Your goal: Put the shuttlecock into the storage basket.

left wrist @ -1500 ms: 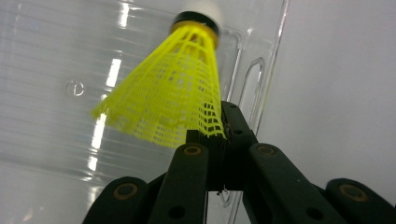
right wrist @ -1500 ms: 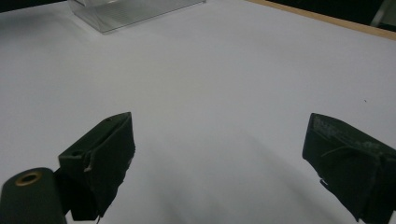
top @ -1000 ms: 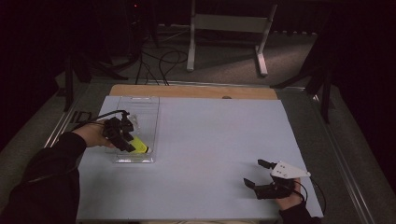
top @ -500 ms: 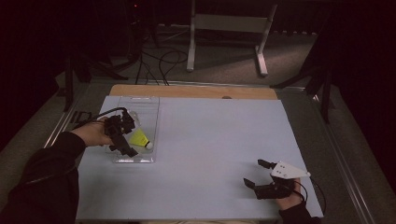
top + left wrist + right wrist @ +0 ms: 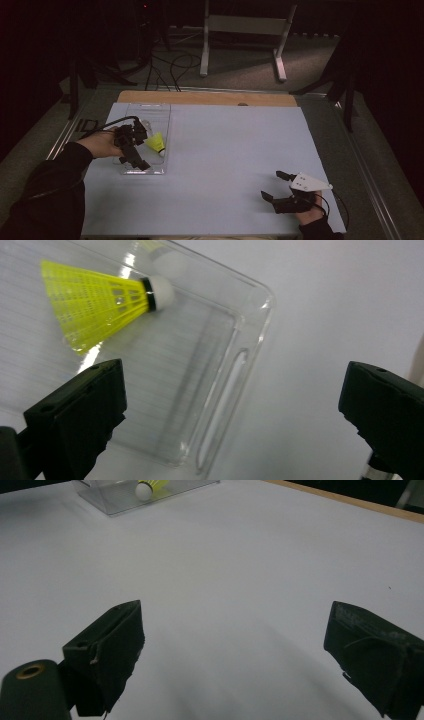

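From above, the left tool (image 5: 134, 150) hangs over the clear tray (image 5: 131, 169), jaws spread wide and empty, the yellow shuttlecock (image 5: 156, 143) lying in the tray just beyond them. The right tool (image 5: 282, 194) idles well apart on the bench (image 5: 225, 150), equally wide (parked, I'd guess). Along the left tool's jaws, the shuttlecock (image 5: 100, 302) lies ahead, untouched. Along the right tool's, the tray (image 5: 125, 502) sits far ahead.

Shuttlecock (image 5: 157, 144) in tray (image 5: 163, 113), table's (image 5: 235, 150) left side.

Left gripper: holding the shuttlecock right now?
No. The left gripper is open, and the shuttlecock lies free in the clear tray.
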Motion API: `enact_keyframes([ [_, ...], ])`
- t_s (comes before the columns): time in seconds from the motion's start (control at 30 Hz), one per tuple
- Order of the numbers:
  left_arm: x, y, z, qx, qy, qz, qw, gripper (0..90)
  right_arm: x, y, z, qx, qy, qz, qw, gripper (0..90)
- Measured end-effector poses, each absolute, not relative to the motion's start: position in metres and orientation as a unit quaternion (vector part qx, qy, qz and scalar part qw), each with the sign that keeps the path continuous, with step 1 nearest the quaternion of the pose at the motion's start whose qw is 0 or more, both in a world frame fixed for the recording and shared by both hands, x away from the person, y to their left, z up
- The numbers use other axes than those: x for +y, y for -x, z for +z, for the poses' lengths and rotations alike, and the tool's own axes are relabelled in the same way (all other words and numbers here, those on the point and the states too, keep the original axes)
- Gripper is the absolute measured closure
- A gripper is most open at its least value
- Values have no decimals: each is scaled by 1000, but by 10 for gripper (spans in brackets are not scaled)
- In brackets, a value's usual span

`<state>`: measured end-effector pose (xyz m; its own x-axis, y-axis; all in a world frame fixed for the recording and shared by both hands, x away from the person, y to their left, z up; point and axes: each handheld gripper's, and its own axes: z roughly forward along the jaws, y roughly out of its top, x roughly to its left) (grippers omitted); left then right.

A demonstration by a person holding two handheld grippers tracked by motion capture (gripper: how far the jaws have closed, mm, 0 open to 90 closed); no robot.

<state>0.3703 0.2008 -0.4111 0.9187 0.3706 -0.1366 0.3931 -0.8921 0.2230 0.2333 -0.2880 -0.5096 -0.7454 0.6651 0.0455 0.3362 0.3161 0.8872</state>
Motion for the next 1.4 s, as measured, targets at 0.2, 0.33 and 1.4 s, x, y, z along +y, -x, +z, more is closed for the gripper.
enact_keyframes([
  [0.2, 197, -367, -406, 190, -973, -29, 124, 1, -289, -233, -509, 793, -317, 494, 165, 91],
  [0.33, 193, -364, -401, 187, -973, -25, 130, 1, -288, -233, -509, 794, -316, 493, 166, 91],
  [1.4, 113, -343, -389, 100, -970, -20, 221, 1, -287, -233, -509, 794, -315, 493, 166, 91],
])
